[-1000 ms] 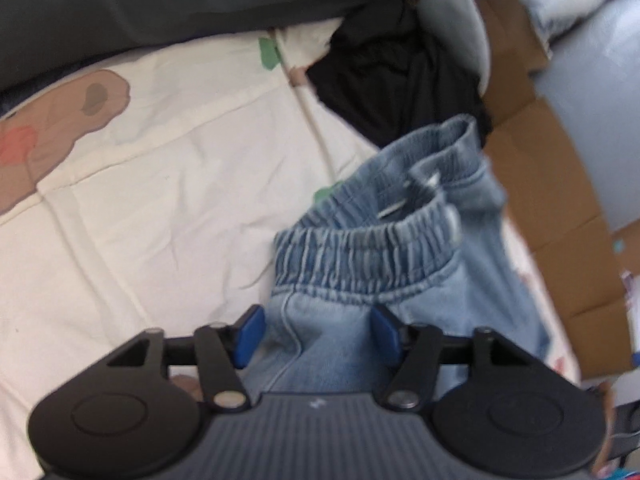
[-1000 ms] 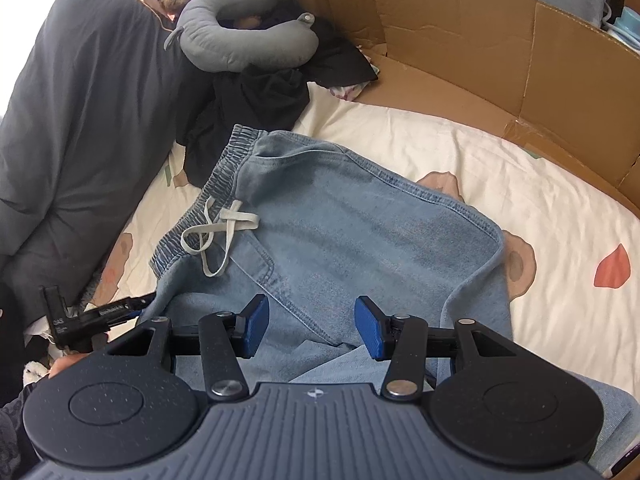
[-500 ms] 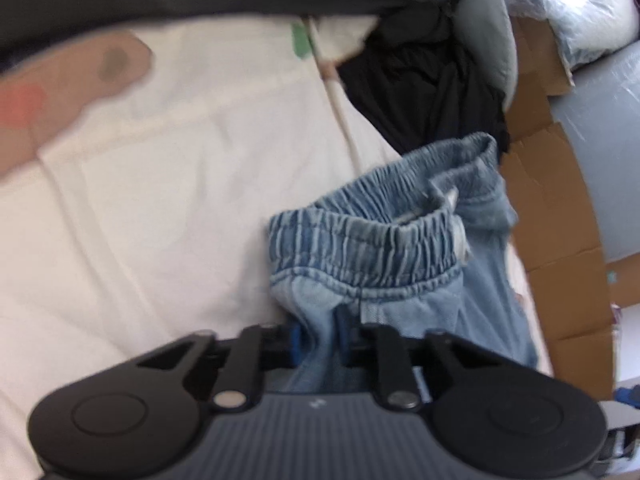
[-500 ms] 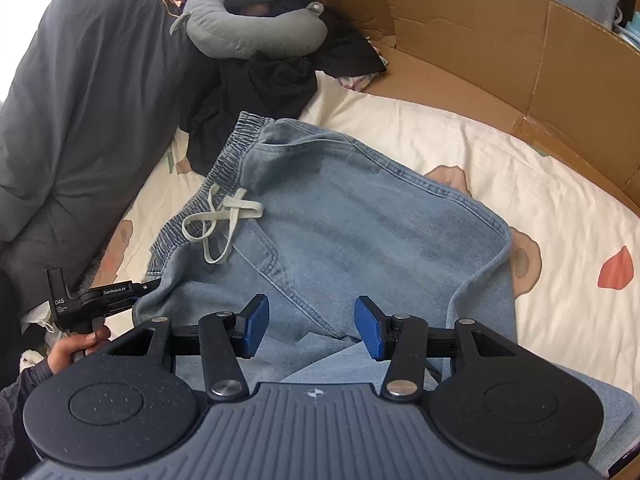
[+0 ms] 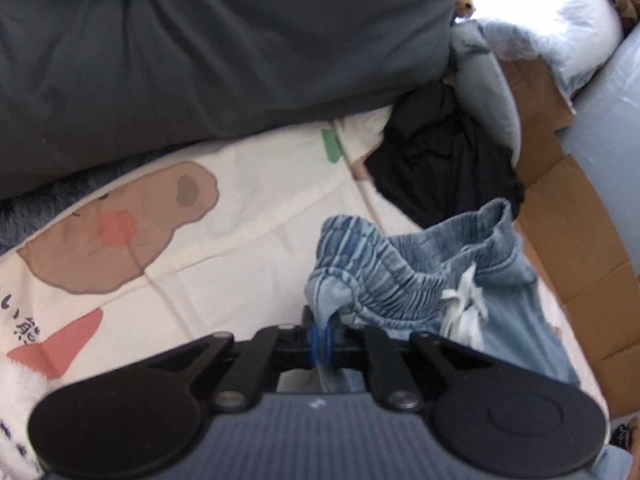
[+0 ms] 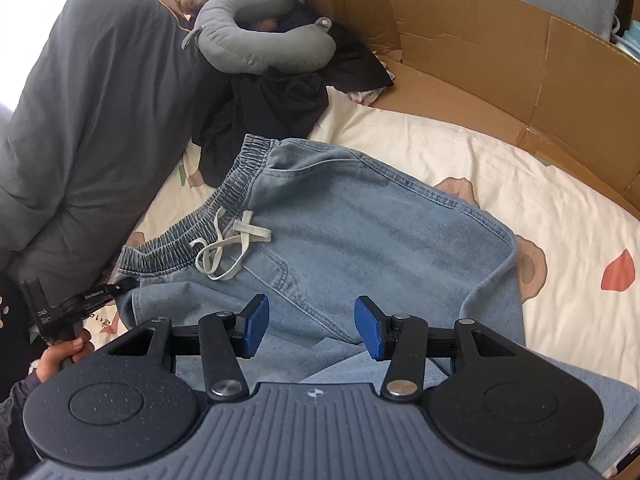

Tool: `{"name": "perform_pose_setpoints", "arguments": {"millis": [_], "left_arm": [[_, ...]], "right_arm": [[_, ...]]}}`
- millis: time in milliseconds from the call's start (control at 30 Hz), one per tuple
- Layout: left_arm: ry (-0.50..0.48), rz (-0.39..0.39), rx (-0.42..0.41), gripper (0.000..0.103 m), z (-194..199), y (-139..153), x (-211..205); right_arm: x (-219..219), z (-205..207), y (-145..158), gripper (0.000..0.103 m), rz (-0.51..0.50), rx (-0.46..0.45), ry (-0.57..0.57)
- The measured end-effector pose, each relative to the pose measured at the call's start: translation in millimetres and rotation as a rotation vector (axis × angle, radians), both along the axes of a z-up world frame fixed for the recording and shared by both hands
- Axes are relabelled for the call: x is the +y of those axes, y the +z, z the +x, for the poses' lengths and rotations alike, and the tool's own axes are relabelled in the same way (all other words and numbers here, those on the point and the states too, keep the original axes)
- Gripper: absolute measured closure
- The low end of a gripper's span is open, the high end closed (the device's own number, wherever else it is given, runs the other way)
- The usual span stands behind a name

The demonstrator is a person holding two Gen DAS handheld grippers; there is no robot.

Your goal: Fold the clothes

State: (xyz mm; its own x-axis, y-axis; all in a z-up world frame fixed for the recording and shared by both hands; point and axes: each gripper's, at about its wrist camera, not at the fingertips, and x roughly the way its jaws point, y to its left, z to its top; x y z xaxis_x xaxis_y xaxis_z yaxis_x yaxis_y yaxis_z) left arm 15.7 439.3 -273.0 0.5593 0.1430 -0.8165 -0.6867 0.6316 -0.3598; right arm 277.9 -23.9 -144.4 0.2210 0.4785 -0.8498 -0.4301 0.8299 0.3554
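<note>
On the bed's cream printed sheet we see the denim shorts spread out. Our left tool is pinched on the waistband corner, lifting it; our right tool hovers wide above the shorts.

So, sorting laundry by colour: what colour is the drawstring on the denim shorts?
Off-white, on light blue denim shorts; the flat cotton drawstring shows best in the right wrist view.

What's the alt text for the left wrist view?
The left gripper is shut on the waistband corner of light blue denim shorts, lifting it off a cream printed sheet. Behind lie a dark grey duvet, black clothes and cardboard.
</note>
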Motion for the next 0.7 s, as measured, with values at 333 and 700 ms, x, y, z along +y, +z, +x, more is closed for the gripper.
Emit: {"name": "perform_pose_setpoints", "arguments": {"millis": [333, 700], "left_arm": [[0.030, -0.082, 0.061, 0.078, -18, -6, 5], [0.061, -0.052, 0.156, 0.067, -5, -22, 7]], "right_arm": [[14, 14, 22, 0.048, -0.027, -0.063, 0.044], [80, 127, -70, 0.048, 0.032, -0.168, 0.333]]}}
